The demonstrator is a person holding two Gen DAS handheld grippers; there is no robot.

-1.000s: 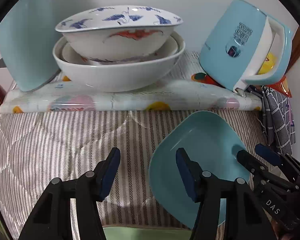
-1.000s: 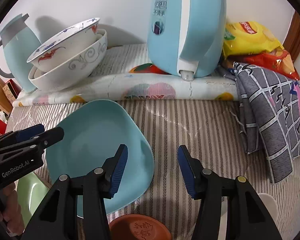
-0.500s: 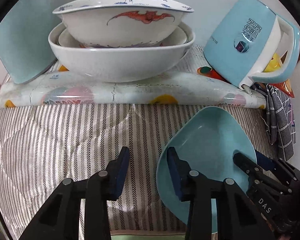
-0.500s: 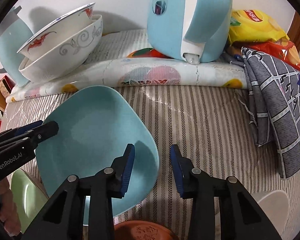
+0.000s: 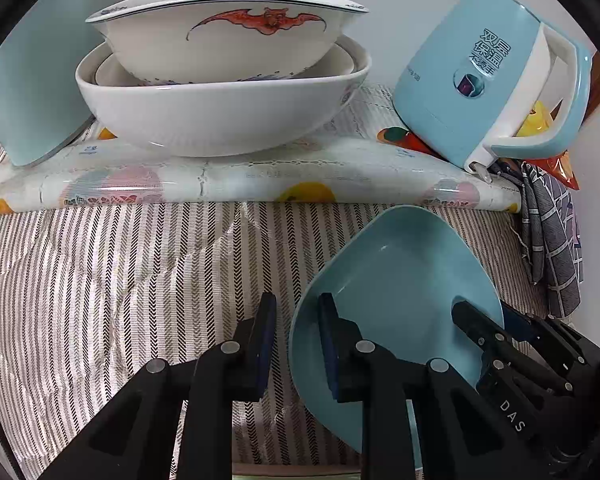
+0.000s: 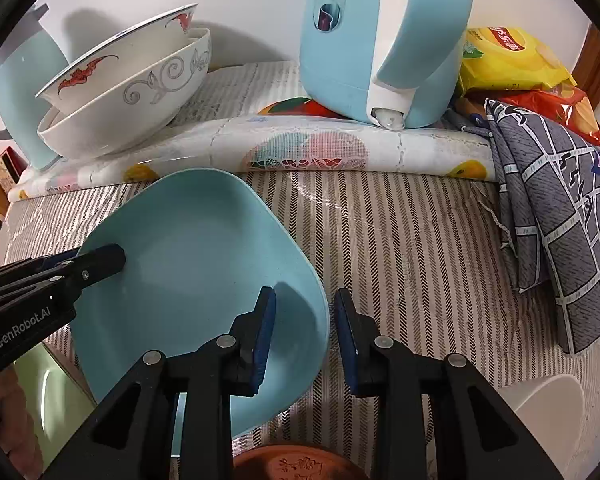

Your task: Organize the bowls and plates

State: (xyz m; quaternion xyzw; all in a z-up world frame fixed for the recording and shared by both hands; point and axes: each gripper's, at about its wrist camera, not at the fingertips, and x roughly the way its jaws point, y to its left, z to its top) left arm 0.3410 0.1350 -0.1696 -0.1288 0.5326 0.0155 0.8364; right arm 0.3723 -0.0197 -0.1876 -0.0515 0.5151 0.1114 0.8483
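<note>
Right now both claws straddle opposite rims of the blue plate (image 6: 196,264), jaws closing w/ rim between the pads on each side. Left gripper (image 5: 296,344) sits on the plate's left edge, right gripper (image 6: 304,336) on its right edge; pads not yet visibly pressing. Plate lies on the striped cloth (image 5: 120,280), near the front, well apart from the stacked bowls (image 5: 220,92) at the back. Prob. light, stiff, smooth, so slippery-ish; best hold is the raised rim, both sides, evenly.

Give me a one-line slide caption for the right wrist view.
Both grippers' jaws closing on opposite rims of a light blue rounded plate lying on striped cloth.
</note>
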